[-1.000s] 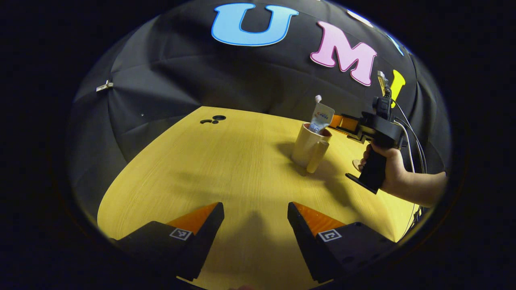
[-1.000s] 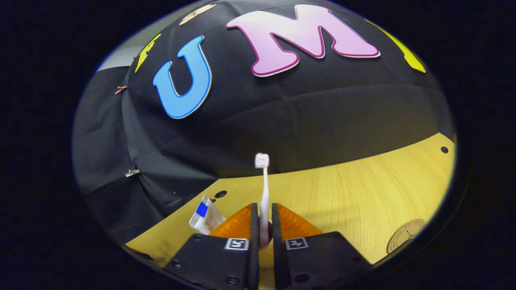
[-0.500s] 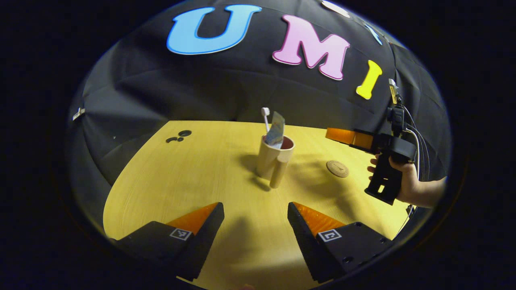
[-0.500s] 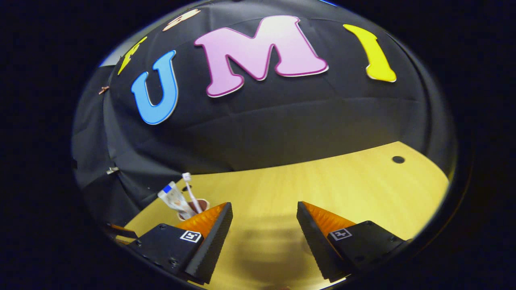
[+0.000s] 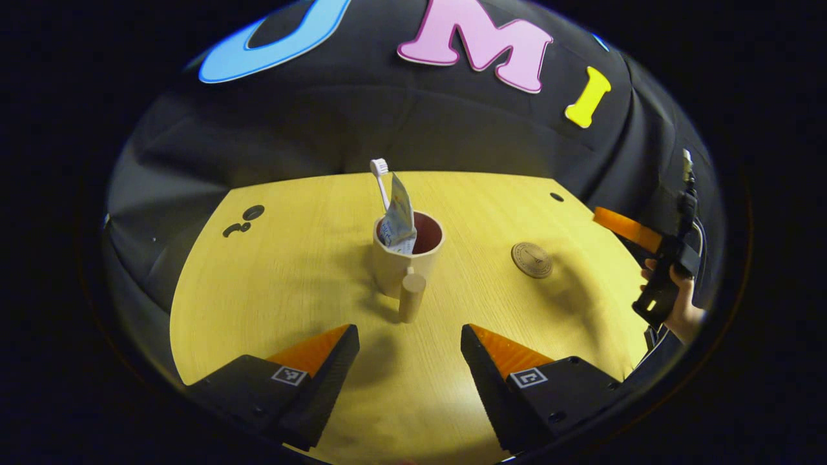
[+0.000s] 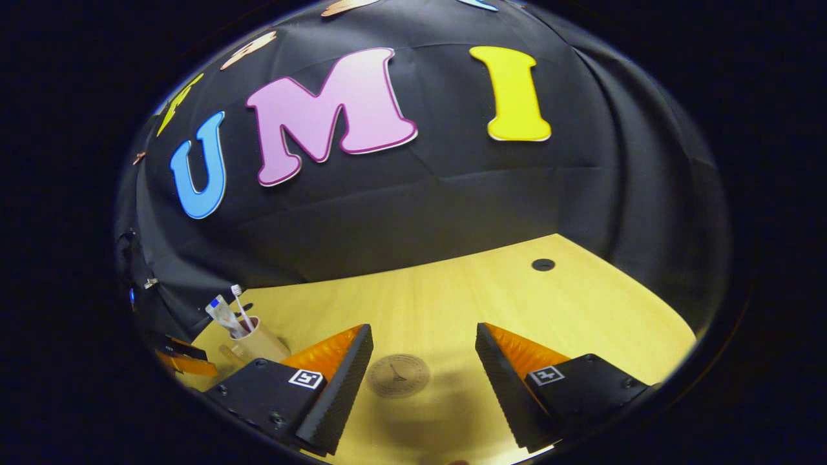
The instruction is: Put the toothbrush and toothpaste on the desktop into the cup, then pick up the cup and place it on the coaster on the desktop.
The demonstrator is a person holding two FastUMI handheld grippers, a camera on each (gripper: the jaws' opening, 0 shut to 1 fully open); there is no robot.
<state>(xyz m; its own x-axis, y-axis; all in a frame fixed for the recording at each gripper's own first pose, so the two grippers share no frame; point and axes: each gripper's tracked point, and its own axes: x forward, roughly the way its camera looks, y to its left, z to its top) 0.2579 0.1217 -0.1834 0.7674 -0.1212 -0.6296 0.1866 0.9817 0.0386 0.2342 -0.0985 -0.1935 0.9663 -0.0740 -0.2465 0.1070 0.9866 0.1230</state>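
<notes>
A beige cup [image 5: 404,261] with a dark red inside stands upright mid-table, its handle [image 5: 411,297] turned toward my left gripper [image 5: 409,349]. The white toothbrush [image 5: 380,177] and the toothpaste tube [image 5: 399,219] lean inside it. My left gripper is open, a short way in front of the handle, touching nothing. A round brown coaster [image 5: 532,259] lies flat to the cup's right. In the right gripper view the coaster [image 6: 398,375] lies between the open fingers of my right gripper [image 6: 424,381], and the cup [image 6: 257,341] with toothbrush [image 6: 239,301] and tube [image 6: 224,316] stands far left.
The yellow wooden table [image 5: 310,271] has small dark holes at its far left [image 5: 252,212] and far right [image 5: 556,196]. A hand [image 5: 681,310] holds the right gripper off the table's right edge. Black cloth walls close in behind the table.
The right gripper let go of the toothbrush into the cup, opened, and drew back to the right over the coaster. The left gripper's view swung toward the cup and came nearer its handle.
</notes>
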